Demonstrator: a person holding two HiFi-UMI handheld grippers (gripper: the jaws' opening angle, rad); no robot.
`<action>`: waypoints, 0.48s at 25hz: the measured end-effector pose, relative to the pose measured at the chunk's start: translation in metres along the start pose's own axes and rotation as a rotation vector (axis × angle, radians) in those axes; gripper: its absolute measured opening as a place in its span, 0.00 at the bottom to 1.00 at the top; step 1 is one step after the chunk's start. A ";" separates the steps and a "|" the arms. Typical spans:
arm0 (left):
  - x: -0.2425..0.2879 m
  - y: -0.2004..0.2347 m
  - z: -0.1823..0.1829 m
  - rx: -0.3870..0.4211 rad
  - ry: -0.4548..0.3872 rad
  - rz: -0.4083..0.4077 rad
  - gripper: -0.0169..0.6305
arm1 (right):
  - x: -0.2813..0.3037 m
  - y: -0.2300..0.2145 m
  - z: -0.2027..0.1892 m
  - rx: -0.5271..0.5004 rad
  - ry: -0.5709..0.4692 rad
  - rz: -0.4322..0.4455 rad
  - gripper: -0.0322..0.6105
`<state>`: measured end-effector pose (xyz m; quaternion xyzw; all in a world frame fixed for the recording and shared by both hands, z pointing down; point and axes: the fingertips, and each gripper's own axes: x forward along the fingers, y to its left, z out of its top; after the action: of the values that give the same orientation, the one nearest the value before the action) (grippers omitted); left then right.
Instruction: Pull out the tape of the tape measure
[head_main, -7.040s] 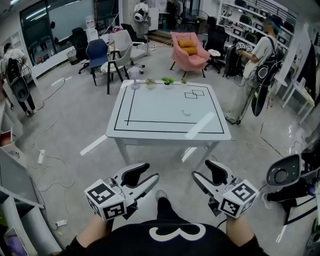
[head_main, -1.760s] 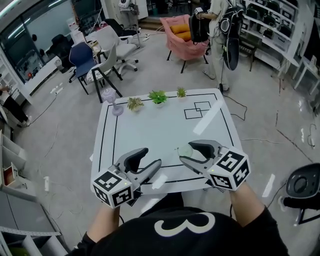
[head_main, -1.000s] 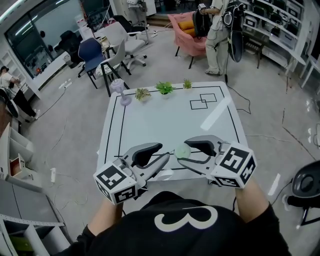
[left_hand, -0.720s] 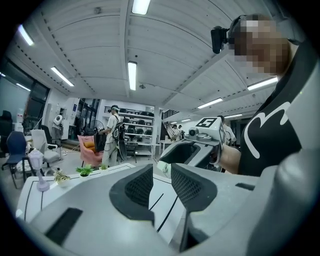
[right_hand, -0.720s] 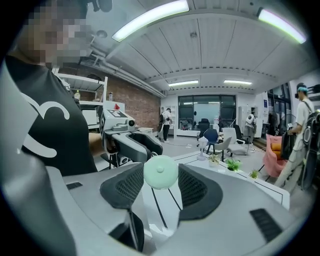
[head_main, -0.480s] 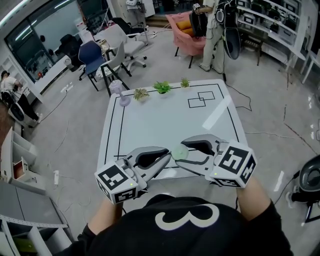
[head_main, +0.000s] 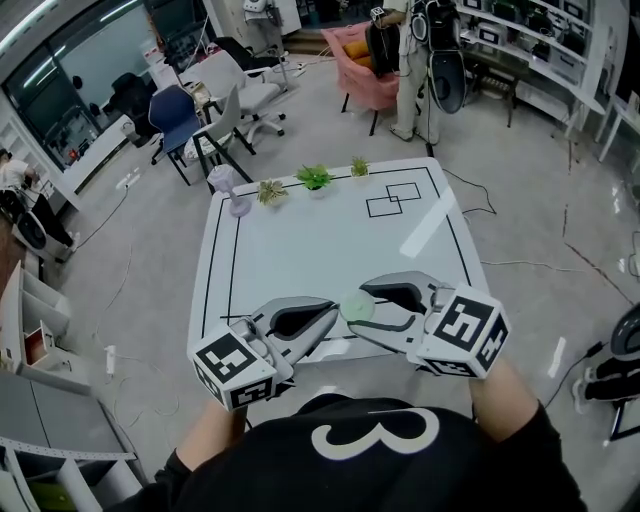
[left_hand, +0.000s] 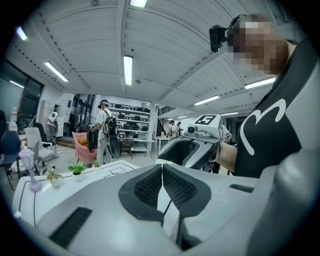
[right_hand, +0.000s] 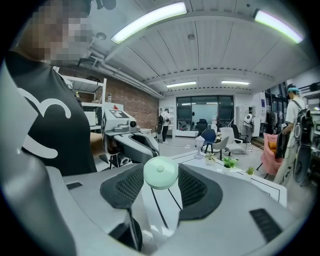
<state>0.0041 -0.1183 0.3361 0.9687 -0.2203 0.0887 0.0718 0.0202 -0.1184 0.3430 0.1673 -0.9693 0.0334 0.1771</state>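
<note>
Plants (head_main: 314, 177) on table (head_main: 320, 250) beyond tape measure (head_main: 357, 305)

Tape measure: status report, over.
Right gripper shut on tape measure, above table. Left gripper just closed at its edge, nothing visible between jaws. Nothing in the way.
</note>
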 end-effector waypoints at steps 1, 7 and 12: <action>0.002 0.001 -0.002 -0.007 0.002 0.004 0.04 | 0.000 -0.002 -0.002 0.005 0.002 -0.004 0.39; 0.002 0.006 -0.009 -0.030 0.019 0.037 0.04 | 0.002 -0.006 -0.011 -0.001 0.029 -0.012 0.39; -0.012 0.012 -0.013 -0.060 0.018 0.081 0.04 | 0.004 -0.005 -0.012 0.003 0.032 -0.007 0.39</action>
<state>-0.0130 -0.1217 0.3472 0.9555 -0.2614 0.0935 0.0992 0.0224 -0.1229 0.3562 0.1706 -0.9656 0.0370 0.1925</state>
